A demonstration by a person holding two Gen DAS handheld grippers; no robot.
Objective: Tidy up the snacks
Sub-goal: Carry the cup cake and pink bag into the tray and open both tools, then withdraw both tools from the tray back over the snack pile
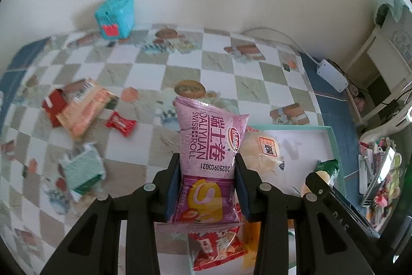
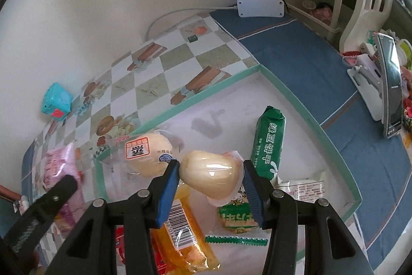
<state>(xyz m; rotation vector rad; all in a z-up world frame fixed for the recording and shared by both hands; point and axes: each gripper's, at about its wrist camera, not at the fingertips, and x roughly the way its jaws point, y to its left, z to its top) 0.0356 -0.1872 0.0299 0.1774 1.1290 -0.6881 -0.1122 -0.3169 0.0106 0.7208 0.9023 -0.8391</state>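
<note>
Purple "DALIYUAN SWISS ROLL" foil pack (image 1: 209, 159), stamped 20250903G21, clamped in left gripper (image 1: 208, 166). Pale wrapped bun (image 2: 211, 172) pinched in right gripper (image 2: 211, 169) over teal-rimmed white tray (image 2: 312, 126) w/ green biscuit pack (image 2: 269, 139).

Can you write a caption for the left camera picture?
Left gripper carries a purple Swiss roll pack toward the snack tray.

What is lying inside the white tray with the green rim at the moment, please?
The tray holds a green biscuit pack, a round bun, an orange barcoded packet and a white wrapper. The right gripper and its wrapped bun cover whatever lies beneath.
</note>
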